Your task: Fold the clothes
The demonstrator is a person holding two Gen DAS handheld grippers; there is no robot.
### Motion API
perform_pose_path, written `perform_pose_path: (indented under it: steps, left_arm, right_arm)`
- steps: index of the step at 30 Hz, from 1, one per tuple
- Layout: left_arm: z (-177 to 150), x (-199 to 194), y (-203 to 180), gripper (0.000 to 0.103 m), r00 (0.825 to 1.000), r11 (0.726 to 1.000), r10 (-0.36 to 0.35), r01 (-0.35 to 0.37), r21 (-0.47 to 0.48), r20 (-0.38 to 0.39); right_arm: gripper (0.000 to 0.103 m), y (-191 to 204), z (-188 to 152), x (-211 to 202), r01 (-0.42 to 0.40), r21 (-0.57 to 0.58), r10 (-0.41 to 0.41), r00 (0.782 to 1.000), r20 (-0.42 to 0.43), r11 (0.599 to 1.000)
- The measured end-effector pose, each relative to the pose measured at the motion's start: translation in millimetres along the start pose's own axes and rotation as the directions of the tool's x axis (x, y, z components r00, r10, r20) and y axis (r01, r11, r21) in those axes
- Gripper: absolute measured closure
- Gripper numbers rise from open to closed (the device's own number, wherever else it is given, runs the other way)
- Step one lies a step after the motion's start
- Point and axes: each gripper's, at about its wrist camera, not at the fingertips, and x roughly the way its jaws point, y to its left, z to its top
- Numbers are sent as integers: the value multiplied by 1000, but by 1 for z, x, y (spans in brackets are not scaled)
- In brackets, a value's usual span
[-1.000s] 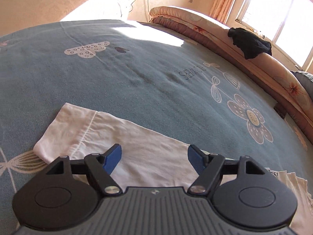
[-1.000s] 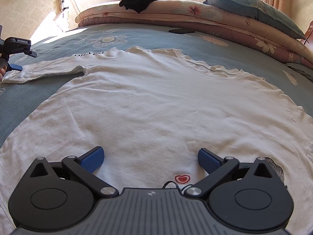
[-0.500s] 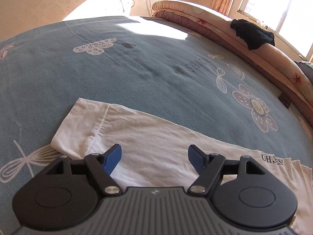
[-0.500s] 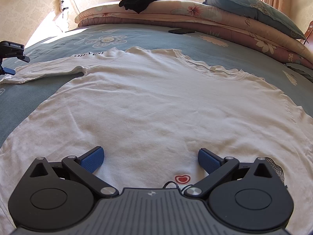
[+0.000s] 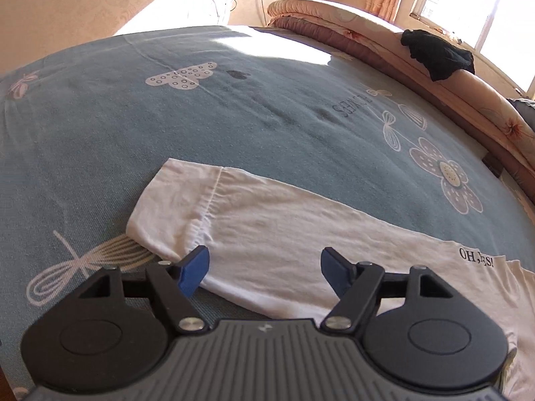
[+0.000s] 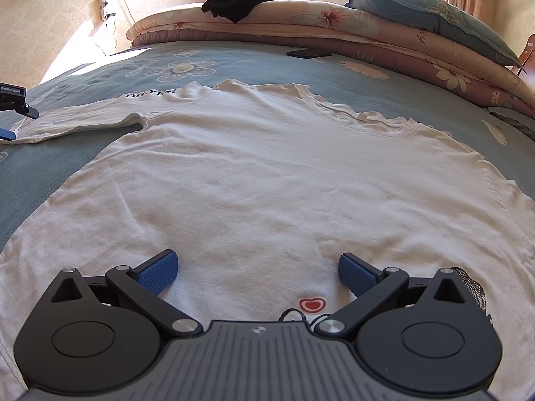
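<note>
A white T-shirt (image 6: 267, 173) lies flat on the blue bedsheet (image 5: 200, 117), front down, with a small red heart at its near hem. One sleeve (image 5: 267, 220) stretches out to the left, with "OH, YES!" printed at its shoulder. My left gripper (image 5: 264, 269) hovers at the sleeve's near edge, close to the cuff. Its jaws are closing, with the sleeve's edge lying between them, but the pads do not press on the cloth. My right gripper (image 6: 257, 272) stands open low over the shirt's hem, nothing pinched. The left gripper (image 6: 16, 123) also shows at the far left edge of the right wrist view.
Folded floral quilts (image 6: 334, 33) are stacked along the far side of the bed, with a black garment (image 6: 247, 0) and a blue pillow (image 6: 434, 16) on top. A dark phone (image 6: 309, 53) lies on the sheet by the quilts. Windows sit behind.
My left gripper has drifted left toward the sleeve's cuff, nearly leaving the right wrist view. The shirt and the right gripper have not moved.
</note>
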Motion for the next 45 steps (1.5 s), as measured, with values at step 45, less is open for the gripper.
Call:
perform_pose_path:
  steps: [45]
  left_arm:
    - [-126, -136, -224, 20, 939, 845, -300, 343, 410, -168]
  right_arm:
    - [0, -42, 31, -52, 0, 95, -12, 993, 120, 995]
